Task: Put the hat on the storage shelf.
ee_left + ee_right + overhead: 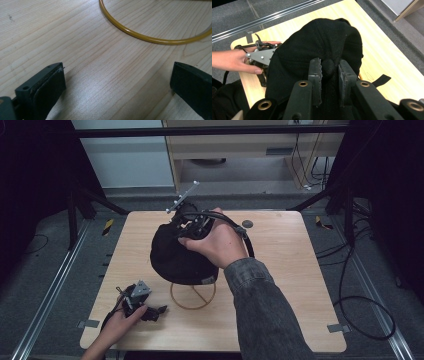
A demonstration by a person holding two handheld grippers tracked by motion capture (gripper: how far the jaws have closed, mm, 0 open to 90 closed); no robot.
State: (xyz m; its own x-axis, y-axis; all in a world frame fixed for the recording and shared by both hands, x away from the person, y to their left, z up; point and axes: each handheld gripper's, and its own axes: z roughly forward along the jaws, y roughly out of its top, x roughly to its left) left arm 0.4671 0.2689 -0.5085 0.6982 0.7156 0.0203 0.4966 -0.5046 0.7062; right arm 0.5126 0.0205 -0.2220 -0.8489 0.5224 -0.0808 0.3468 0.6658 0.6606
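Note:
A black cap sits on top of a yellow wire stand in the middle of the wooden table. My right gripper is at the cap's far side, shut on a fold of its fabric; in the right gripper view the pinched cloth bulges between the two jaws of the gripper, and the cap spreads beyond. My left gripper rests low on the table near the front left, open. In the left gripper view it has bare wood between its fingers, with the stand's yellow ring ahead.
A small dark round disc lies at the table's far right. Cables loop on the floor to the right. Metal rails run along both sides of the table. A strap of the cap hangs toward the table.

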